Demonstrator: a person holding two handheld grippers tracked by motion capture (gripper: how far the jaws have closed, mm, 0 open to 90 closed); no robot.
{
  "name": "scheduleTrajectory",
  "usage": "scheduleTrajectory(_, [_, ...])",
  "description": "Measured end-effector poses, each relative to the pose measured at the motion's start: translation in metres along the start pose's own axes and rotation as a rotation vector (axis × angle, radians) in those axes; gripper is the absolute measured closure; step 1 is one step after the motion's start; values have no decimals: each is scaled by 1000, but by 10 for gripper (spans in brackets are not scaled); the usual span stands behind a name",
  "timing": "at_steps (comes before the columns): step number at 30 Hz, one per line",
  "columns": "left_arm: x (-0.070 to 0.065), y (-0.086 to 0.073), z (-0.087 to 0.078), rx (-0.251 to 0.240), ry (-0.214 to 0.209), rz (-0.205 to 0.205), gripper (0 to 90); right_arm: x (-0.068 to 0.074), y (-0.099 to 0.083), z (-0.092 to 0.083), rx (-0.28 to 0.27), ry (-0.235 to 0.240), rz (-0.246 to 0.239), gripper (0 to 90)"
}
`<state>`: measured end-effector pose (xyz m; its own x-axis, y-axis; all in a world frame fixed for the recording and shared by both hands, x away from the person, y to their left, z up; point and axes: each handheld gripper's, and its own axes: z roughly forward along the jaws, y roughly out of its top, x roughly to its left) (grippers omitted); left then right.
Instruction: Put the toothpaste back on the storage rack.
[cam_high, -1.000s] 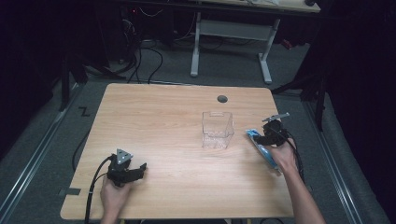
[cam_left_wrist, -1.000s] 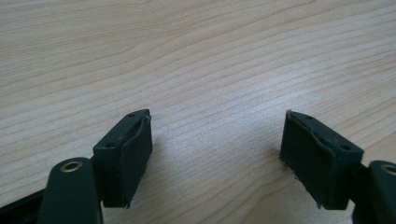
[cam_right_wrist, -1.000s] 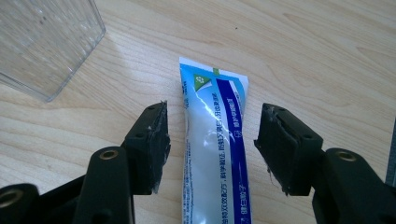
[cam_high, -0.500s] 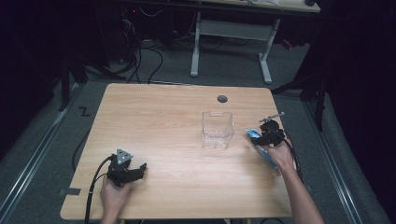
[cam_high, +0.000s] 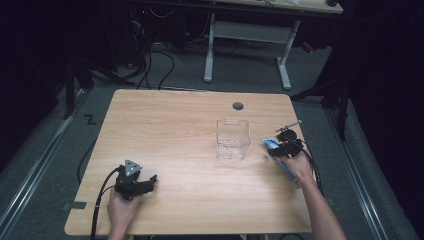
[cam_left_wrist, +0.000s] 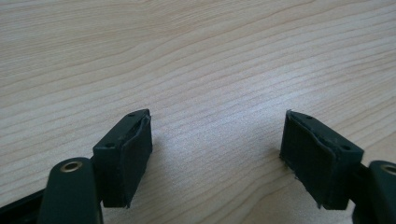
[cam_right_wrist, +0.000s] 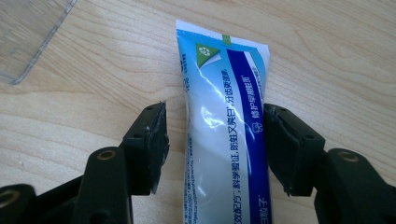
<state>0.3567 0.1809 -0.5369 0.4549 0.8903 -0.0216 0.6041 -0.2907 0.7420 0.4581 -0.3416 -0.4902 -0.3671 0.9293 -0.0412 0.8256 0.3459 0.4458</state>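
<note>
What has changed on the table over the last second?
Little: the right gripper edged along the blue-and-white toothpaste tube, its fingers opening, then closing further, the tube between them ungripped. Left gripper, clear plastic box unchanged.

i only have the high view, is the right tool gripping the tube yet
observer: Not gripping. The tube lies between the right tool's jaws, which have just been closing; a gap remains at one pad.
operator: which end points away from the hand
observer: The flat crimped end, with a green recycling mark beside it.
operator: left tool holding anything
observer: No, the left tool is open over bare table.
</note>
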Motion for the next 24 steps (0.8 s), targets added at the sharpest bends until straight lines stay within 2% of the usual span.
scheduleTrajectory(3, [0, 0, 0, 0, 1, -1, 255, 0, -1, 1, 1, -12, -10, 441])
scheduleTrajectory(5, [1, 0, 0, -3, 1, -9, 257, 1, -1, 2, 20, -34, -34, 455])
scheduleTrajectory(10, [0, 0, 0, -1, 4, -7, 257, 0, -2, 7, 47, -41, -39, 490])
scheduleTrajectory(15, [0, 1, 0, 0, 5, -5, 256, -2, -2, 8, 42, -22, -20, 524])
scheduleTrajectory(19, [0, 1, 1, -1, 6, -5, 256, -4, -2, 7, 50, -12, -24, 555])
scheduleTrajectory(20, [0, 1, 1, -1, 8, -4, 257, -6, -2, 6, 46, 8, -12, 577])
scheduleTrajectory(24, [0, 1, 1, 0, 6, -6, 257, -10, -2, 5, 56, 22, -4, 618])
